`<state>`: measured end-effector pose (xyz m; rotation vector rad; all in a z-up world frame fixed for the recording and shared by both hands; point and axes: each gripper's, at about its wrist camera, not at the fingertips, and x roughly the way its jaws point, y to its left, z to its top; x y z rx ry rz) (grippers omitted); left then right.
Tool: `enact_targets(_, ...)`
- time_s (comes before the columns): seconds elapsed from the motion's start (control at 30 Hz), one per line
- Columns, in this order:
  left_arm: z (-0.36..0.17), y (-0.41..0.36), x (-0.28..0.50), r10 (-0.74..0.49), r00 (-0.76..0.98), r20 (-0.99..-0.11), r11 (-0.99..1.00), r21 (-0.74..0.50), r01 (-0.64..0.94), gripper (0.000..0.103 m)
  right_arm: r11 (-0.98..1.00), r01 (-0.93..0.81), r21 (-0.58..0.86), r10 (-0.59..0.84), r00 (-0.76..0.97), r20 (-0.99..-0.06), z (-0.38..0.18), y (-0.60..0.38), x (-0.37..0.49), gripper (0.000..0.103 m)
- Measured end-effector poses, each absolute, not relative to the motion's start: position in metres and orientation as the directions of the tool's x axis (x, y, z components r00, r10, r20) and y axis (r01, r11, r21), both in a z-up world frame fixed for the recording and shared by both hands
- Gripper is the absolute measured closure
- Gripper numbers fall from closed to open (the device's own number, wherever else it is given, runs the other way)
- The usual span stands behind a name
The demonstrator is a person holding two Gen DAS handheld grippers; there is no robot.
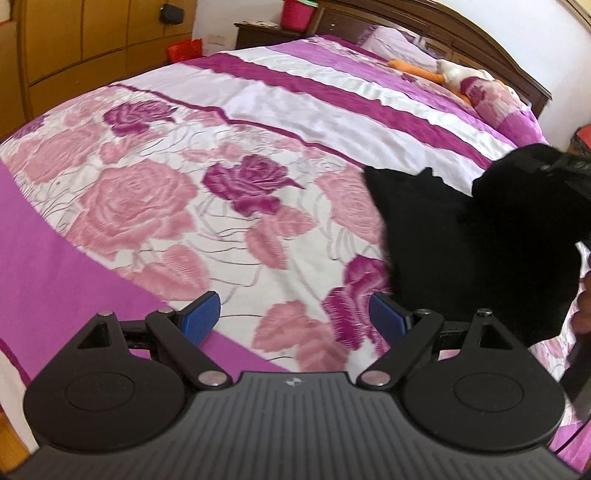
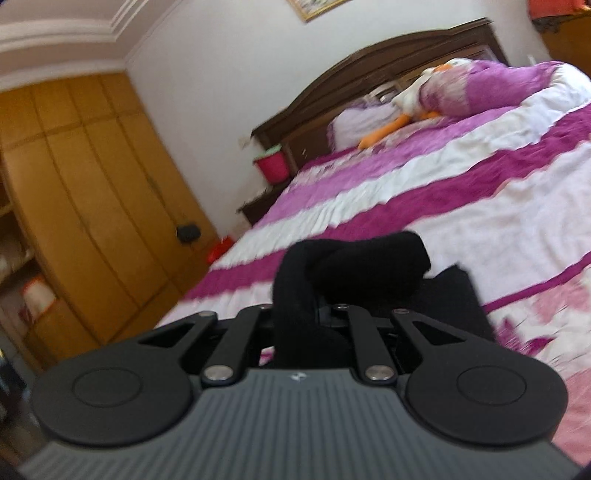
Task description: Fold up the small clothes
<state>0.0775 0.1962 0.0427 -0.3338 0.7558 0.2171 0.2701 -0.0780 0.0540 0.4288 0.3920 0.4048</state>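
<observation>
— Black garment (image 2: 354, 258), is that the small piece being folded?

— Yes. From the right wrist view it bunches up directly ahead of the right gripper (image 2: 325, 314), draped over the fingers so that the pads themselves are hidden. The two linkage arms stand drawn close together, with the cloth pinched between them.

— So it is lifted off the bed?

— Partly, at least. In the left wrist view the same dark cloth (image 1: 461, 236) hangs at the right side of the picture, its upper end gathered high and its lower part spread over the floral bedspread (image 1: 155, 206). Whether the bottom edge rests on the cover or floats just above it, I cannot tell; the fabric is blurred.

— And the other tool?

— The left gripper (image 1: 295, 317) hovers over the rose pattern with its jaws standing wide. Both blue pads (image 1: 201, 314) are bare, nothing lies between them. The right-hand pad sits just beside the garment's lower left edge without clearly touching it.

— Anything else on the bed?

— A white and orange plush toy (image 1: 454, 74) lies near the dark wooden headboard (image 2: 369, 66), well apart from the clothing. A red bucket (image 1: 297, 14) stands on the nightstand beyond the mattress, and a wooden wardrobe (image 2: 92, 184) fills the wall to the left.
</observation>
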Motion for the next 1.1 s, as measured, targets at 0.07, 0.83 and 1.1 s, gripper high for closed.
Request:
enact_targets(0.07,0.041,0.201,0.076,0.077,0.706,-0.704,0.92,-0.222,-0.322,0.013,0.833,-0.317,0.453,0.481,0.82,-0.312,0.043,-0.06,0.273,0.091)
enact_targets(0.83,0.059,0.182,0.069,0.03,0.76,-0.649,0.945,-0.23,-0.233,0.013,0.802,-0.336,0.494,0.56,0.711,-0.425,0.068,-0.103,0.215,0.088)
enact_targets(1.1,0.086,0.151,0.08,-0.019,0.831,-0.556,0.966,-0.223,-0.128,0.013,0.822,-0.169,0.544,0.457,0.765,-0.454,0.045,-0.158,0.205,0.088)
